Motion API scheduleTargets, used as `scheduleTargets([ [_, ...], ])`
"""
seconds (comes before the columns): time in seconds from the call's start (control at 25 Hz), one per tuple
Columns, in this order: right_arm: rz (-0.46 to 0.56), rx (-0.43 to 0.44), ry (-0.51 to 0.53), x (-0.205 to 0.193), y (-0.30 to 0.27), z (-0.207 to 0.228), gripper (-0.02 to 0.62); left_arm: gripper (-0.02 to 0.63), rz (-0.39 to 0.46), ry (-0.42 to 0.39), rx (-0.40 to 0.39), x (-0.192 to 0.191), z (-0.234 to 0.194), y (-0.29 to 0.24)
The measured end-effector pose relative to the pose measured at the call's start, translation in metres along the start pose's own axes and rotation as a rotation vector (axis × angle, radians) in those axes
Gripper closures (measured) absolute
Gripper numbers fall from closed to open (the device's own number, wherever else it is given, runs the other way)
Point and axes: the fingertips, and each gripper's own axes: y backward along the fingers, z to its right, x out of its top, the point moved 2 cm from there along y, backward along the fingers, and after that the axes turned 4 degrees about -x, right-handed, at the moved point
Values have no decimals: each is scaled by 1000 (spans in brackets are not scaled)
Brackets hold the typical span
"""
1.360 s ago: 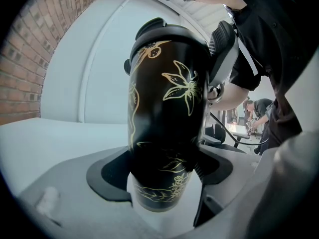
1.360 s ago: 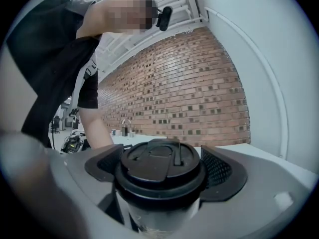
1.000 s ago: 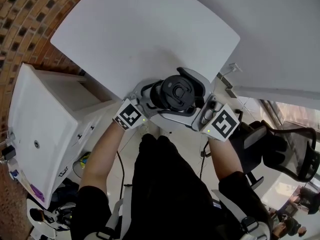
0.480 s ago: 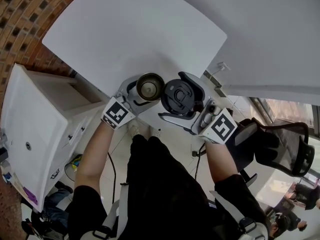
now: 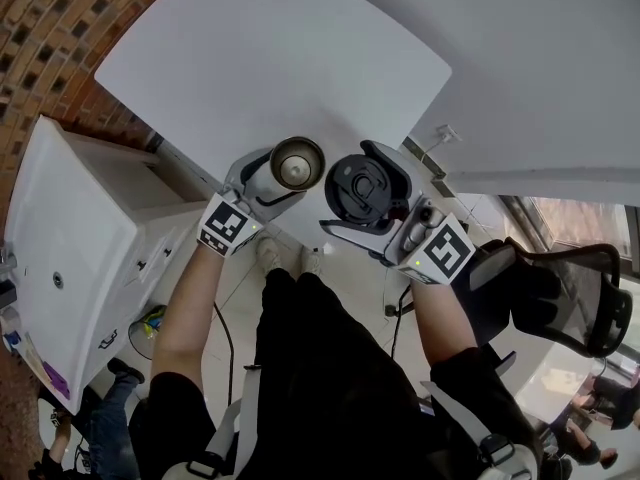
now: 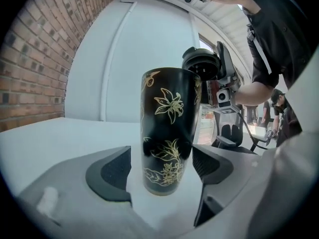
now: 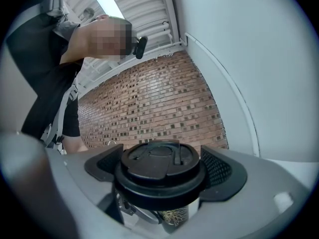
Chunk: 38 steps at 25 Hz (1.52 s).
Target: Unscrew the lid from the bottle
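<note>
A black bottle with gold flowers (image 5: 297, 161) (image 6: 167, 133) stands upright at the white table's near edge, its mouth uncovered. My left gripper (image 5: 283, 175) (image 6: 162, 169) flanks its lower part. The right pad meets the bottle and a sliver of table shows beside the left pad (image 6: 112, 173), so the jaws look slightly open. To the right, in the air, is the black lid (image 5: 356, 183) (image 7: 159, 171) (image 6: 201, 67), with my right gripper (image 5: 365, 195) (image 7: 160, 164) shut on it, one pad on each side. It is apart from the bottle.
The round white table (image 5: 280, 58) ends just under the grippers. A white cabinet (image 5: 80, 238) stands at the left, against a brick wall (image 5: 45, 28). A black chair (image 5: 560, 288) is at the right. My own body and legs fill the lower middle.
A second ago the lid sat on the bottle between both grippers. It has come off in the right gripper. The left gripper carried the bottle left and farther over the table.
</note>
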Motion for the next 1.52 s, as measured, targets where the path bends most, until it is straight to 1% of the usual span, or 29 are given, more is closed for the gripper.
scheduleTargets([
  [0.12,-2,17,11,2,6,-7,114,211,26,31,49,4,-2,10],
  [0.24,7,50,45,14,7,-20,114,212,20,34,83,10,3,24],
  [0.32,4,60,70,21,10,-29,114,212,5,63,96,11,8,36],
  [0.4,10,65,89,32,12,-40,114,212,1,99,91,16,16,52],
  [0.48,11,63,111,43,13,-54,114,213,31,131,77,28,26,70],
  [0.64,25,50,148,60,14,-94,114,216,152,191,63,52,46,111],
  [0.72,32,32,150,60,19,-118,114,218,178,179,55,57,62,130],
  [0.8,26,3,153,52,24,-147,114,219,181,138,45,59,82,155],
  [0.92,16,-24,159,42,26,-204,114,230,164,96,25,56,118,202],
  [1.04,2,-48,166,47,25,-263,112,231,127,43,11,49,152,248],
  [1.16,2,-74,177,53,30,-306,112,232,114,-11,-4,49,182,284],
  [1.24,4,-89,180,57,36,-326,112,232,142,-2,-15,55,199,301],
  [1.32,4,-102,189,64,44,-343,110,234,177,31,-25,62,212,314],
  [1.36,1,-111,197,67,49,-349,110,267,187,40,-23,66,216,318],
  [1.4,-3,-119,210,70,54,-353,110,301,188,37,-14,68,220,321],
  [1.52,-9,-136,246,79,68,-361,110,305,174,-8,10,74,229,324],
])
